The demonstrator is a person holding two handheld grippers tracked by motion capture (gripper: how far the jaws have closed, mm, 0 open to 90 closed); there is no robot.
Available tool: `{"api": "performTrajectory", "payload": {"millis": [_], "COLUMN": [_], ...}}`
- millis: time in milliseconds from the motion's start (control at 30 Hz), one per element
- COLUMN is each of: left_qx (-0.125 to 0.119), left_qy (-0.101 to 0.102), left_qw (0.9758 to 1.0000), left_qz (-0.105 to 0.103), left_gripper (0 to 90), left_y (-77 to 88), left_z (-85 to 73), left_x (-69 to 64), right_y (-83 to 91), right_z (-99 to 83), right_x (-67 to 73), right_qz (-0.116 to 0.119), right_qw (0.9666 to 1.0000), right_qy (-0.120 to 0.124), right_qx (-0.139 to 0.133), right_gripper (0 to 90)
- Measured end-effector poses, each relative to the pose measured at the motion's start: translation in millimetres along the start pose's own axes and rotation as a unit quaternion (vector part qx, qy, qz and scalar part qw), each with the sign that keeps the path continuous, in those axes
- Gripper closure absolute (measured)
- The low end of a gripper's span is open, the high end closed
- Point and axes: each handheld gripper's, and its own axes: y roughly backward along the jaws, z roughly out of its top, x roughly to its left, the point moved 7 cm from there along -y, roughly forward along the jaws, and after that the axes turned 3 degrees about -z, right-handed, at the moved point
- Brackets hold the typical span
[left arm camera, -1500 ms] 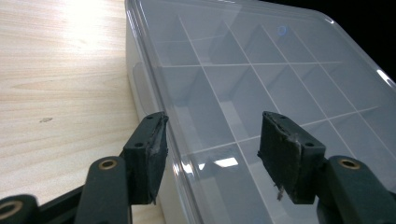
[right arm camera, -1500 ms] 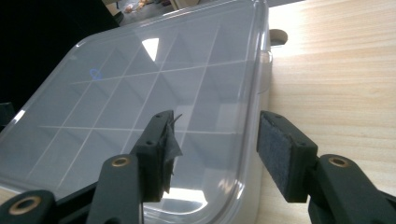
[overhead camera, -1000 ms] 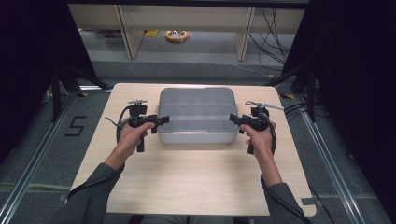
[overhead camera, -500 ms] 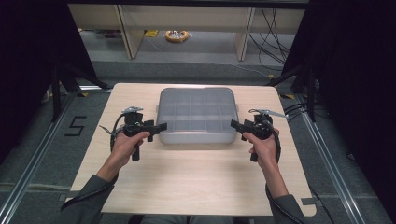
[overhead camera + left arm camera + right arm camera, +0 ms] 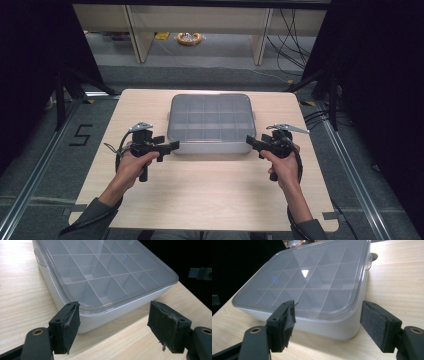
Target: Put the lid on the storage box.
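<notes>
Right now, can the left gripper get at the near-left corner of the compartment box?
Probably yes. The left gripper sits just off that corner of the compartment box, its fingers apart with nothing between them, and only bare table lies between.

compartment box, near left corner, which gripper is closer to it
Left. The left gripper sits just off the near left corner of the compartment box, jaws open. The right gripper is across at the near right corner, also open.
</notes>
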Motion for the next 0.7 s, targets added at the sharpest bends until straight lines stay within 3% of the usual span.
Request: {"api": "performTrajectory", "payload": {"millis": [33, 100, 133, 167, 233, 333, 400, 433, 467, 600, 633, 700], "left_qx": [0.003, 0.006, 0.007, 0.007, 0.008, 0.005, 0.008, 0.009, 0.009, 0.014, 0.016, 0.024], "left_qy": [0.001, 0.003, 0.003, 0.004, 0.005, 0.003, -0.001, -0.003, -0.002, -0.008, -0.007, -0.012], "left_qw": [1.0000, 1.0000, 1.0000, 1.0000, 0.9999, 1.0000, 1.0000, 0.9999, 0.9999, 0.9998, 0.9998, 0.9995], "left_qz": [-0.003, -0.004, -0.005, -0.005, -0.008, -0.007, -0.006, -0.008, -0.009, -0.011, -0.012, -0.015], "left_gripper": [24.5, 24.0, 23.8, 23.7, 23.7, 23.5, 23.3, 23.3, 23.2, 23.0, 22.9, 22.8], "left_y": [-0.1, -0.5, -0.6, -0.6, 0.0, 1.8, 2.6, 2.8, 3.0, 4.5, 4.4, 3.7], "left_z": [-1.8, -5.3, -7.3, -8.3, -11.0, -13.7, -17.2, -18.9, -20.6, -28.8, -31.9, -39.0], "left_x": [-0.7, -1.8, -2.6, -3.3, -5.3, -6.7, -8.2, -9.1, -10.2, -14.4, -15.9, -18.7], "right_y": [1.5, 1.8, 4.4, 3.6, 3.0, 5.0, 7.4, 7.4, 9.1, 15.0, 15.7, 18.0], "right_z": [-0.6, -1.6, -4.1, -4.7, -6.6, -8.5, -9.9, -9.4, -10.6, -13.6, -14.9, -17.3], "right_x": [1.2, -1.5, 3.3, 1.2, -0.5, 2.5, 3.8, 3.4, 6.2, 5.6, 9.1, 6.6], "right_qz": [0.001, -0.007, -0.005, -0.002, -0.006, 0.005, -0.003, 0.001, 0.001, 0.002, 0.001, 0.003], "right_qw": [1.0000, 0.9999, 0.9997, 1.0000, 0.9999, 0.9999, 0.9999, 0.9999, 0.9999, 0.9997, 0.9998, 0.9997], "right_qy": [-0.008, 0.007, -0.020, -0.004, 0.004, -0.001, -0.004, 0.006, -0.006, 0.010, -0.009, 0.014], "right_qx": [0.003, -0.002, 0.011, 0.007, 0.007, 0.009, 0.016, 0.008, 0.012, 0.020, 0.017, 0.022], "right_gripper": [29.1, 28.9, 28.7, 28.4, 28.0, 27.4, 27.0, 26.7, 26.2, 25.0, 24.8, 23.8]}}
